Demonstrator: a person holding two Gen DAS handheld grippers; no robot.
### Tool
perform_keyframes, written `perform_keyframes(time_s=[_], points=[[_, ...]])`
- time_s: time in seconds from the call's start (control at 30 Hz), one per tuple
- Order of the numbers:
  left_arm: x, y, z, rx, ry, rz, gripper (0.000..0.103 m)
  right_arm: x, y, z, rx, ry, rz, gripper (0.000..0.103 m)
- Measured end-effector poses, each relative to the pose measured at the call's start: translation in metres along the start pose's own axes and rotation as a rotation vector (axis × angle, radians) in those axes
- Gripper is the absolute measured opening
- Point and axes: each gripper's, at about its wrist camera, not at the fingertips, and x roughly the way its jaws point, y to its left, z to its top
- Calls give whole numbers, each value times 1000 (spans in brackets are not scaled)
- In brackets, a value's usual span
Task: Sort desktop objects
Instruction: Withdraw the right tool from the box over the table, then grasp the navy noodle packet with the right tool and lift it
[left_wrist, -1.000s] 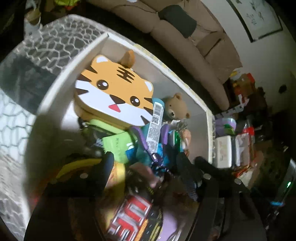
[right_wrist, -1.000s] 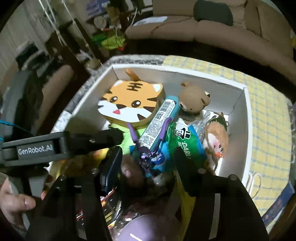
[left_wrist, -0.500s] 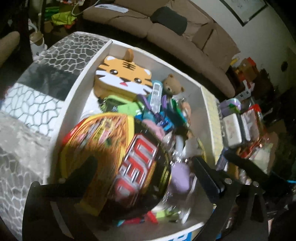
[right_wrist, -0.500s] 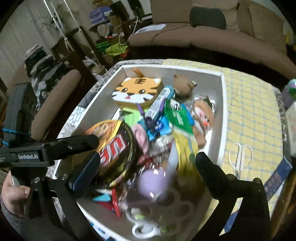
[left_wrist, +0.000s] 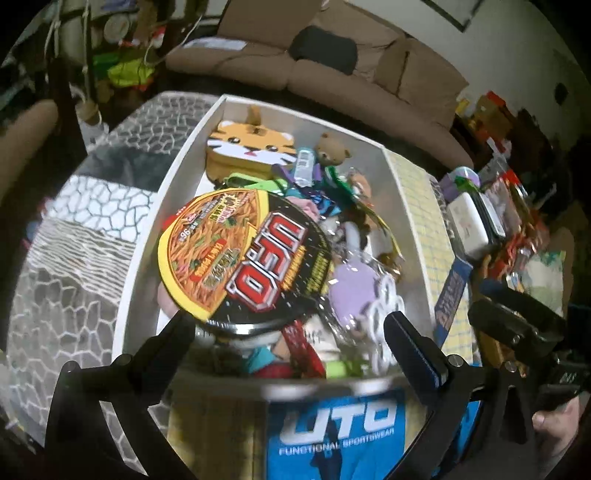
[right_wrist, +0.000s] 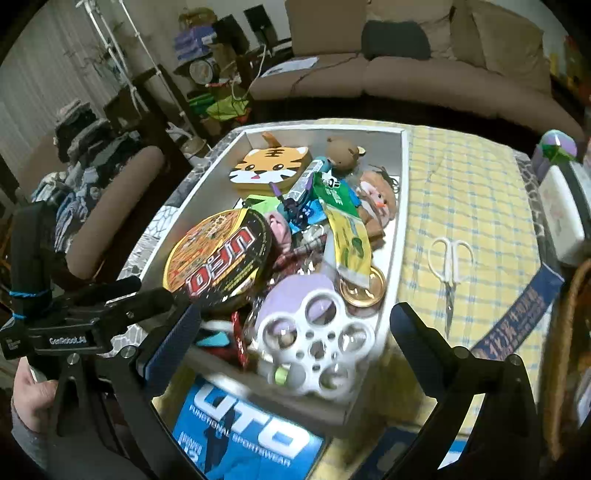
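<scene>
Both tongs stand wide with nothing between their fingers. Left tongs (left_wrist: 291, 336) sit at the bottom of the left wrist view, just below the noodle cup (left_wrist: 243, 254), which lies tilted atop the clutter in the white box (left_wrist: 406, 195). Right tongs (right_wrist: 295, 325) frame the box's near end in the right wrist view, the white ring holder (right_wrist: 314, 343) between and beyond the fingers, untouched. Scissors (right_wrist: 450, 269) lie right of the box on the yellow checked cloth (right_wrist: 480, 192).

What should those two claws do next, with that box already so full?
Probably send the right gripper, jaws open and empty, toward the white scissors lying alone on the yellow checked cloth; they seem the nearest loose thing outside the white box.
</scene>
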Motion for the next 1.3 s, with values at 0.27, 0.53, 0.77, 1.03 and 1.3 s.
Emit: perform_keyframes(time_s=[0.27,0.53,0.77,1.03,1.3], points=[[-21,-35,-26,80,-13,26,103,-37,-21,-33,36,-20,9,103],[-28,-90,-45,154,-16,14,103,-92,-62,-58,61,-62,-59,103],[-3,-150,-48,185,35,-51,103,-119,-112,-77,156,-72,-124,103],[66,-208,-2,182,120,-63,103,-105,-172,-89,243,-81,-143,103],[130,-249,36,223,174,-85,102,-20,-197,-83,283,49,-150,99]])
